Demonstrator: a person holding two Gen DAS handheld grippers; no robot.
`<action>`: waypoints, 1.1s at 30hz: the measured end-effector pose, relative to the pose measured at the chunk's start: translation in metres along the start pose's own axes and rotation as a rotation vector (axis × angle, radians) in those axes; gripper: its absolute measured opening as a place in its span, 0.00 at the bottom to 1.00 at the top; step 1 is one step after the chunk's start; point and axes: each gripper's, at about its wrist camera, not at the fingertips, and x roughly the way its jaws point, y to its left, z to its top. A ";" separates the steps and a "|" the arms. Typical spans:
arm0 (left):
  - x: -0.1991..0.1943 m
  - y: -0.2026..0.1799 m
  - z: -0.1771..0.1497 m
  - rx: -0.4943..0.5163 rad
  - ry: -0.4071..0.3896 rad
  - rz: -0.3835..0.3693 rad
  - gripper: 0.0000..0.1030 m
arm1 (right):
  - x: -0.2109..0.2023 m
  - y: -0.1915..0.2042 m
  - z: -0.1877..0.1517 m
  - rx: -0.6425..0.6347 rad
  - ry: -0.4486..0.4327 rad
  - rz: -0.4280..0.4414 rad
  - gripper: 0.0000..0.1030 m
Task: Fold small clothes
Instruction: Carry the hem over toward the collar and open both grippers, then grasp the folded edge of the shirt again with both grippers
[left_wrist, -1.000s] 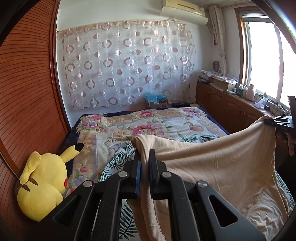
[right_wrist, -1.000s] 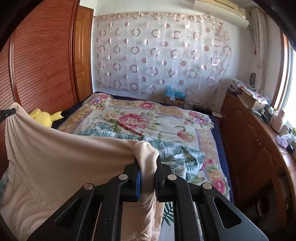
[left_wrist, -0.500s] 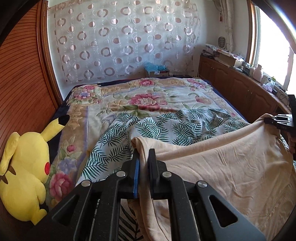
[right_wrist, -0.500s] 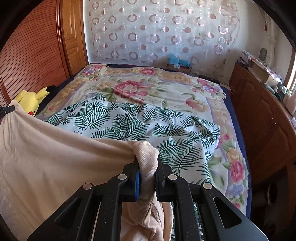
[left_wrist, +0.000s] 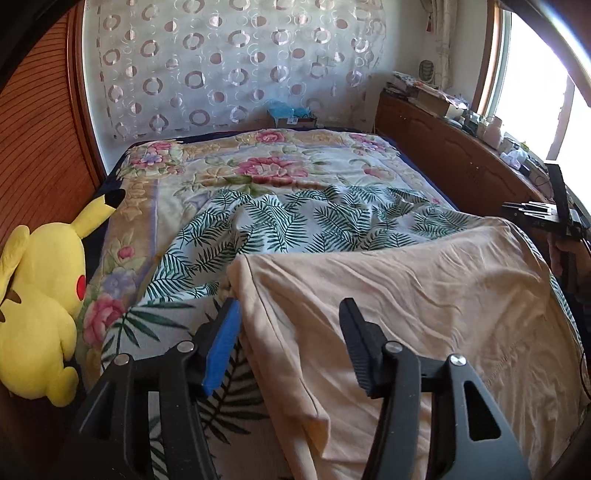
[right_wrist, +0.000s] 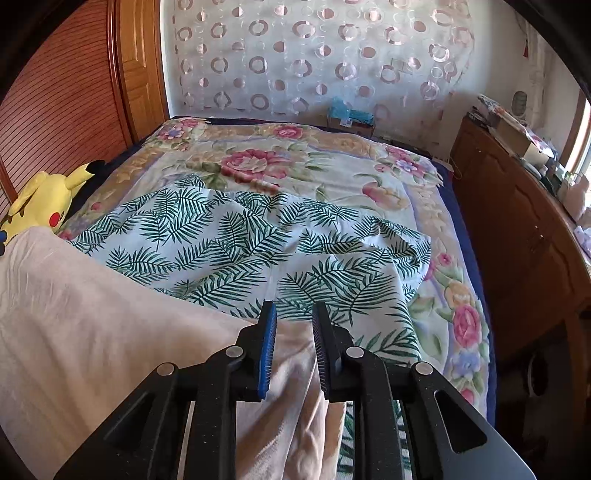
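- Both tongs have just been opening: left tongs (left_wrist: 290, 314) spread wide, right tongs (right_wrist: 293, 314) slightly parted.
- Beige garment (left_wrist: 406, 295) lies released on the bed (left_wrist: 258, 173), toward 6 o'clock.

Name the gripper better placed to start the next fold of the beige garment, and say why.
Probably the left gripper. Its jaws have just been opening wide and stand over the beige garment, right at its side edge. The right gripper has just been opening too, but less, at the other corner.
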 end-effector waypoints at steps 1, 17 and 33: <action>-0.002 -0.001 -0.004 0.002 0.002 -0.011 0.65 | -0.009 -0.002 -0.005 0.009 -0.011 0.003 0.35; 0.003 -0.009 -0.044 0.003 0.055 0.000 0.78 | -0.120 0.006 -0.136 0.088 0.013 0.142 0.51; 0.012 -0.015 -0.045 0.047 0.098 0.062 0.97 | -0.096 0.024 -0.134 0.061 0.000 0.068 0.51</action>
